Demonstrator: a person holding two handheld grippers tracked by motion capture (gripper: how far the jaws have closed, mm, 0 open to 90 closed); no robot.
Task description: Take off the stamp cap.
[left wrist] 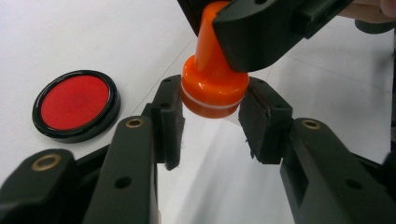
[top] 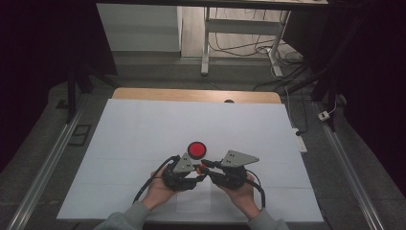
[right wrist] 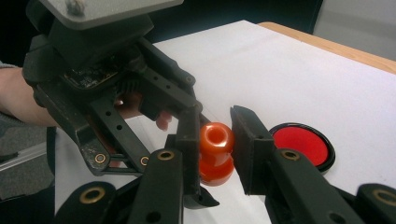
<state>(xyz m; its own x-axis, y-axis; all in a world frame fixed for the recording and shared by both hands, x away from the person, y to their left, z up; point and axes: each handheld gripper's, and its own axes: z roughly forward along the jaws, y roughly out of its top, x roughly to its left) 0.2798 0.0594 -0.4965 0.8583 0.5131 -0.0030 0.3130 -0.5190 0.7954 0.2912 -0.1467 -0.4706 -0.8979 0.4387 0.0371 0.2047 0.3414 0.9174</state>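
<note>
Nothing to read here — no lettering, label, brand mark or number can be made out on anything in any of the three views.

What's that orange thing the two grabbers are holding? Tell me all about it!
The orange stamp looks like glossy plastic: a narrow handle with a hollow rounded end, widening into a round base with a thin pale ring. It is held above the white table. The right gripper clamps the handle; the left gripper pinches the base. A red ink pad lies nearby, apart.
</note>
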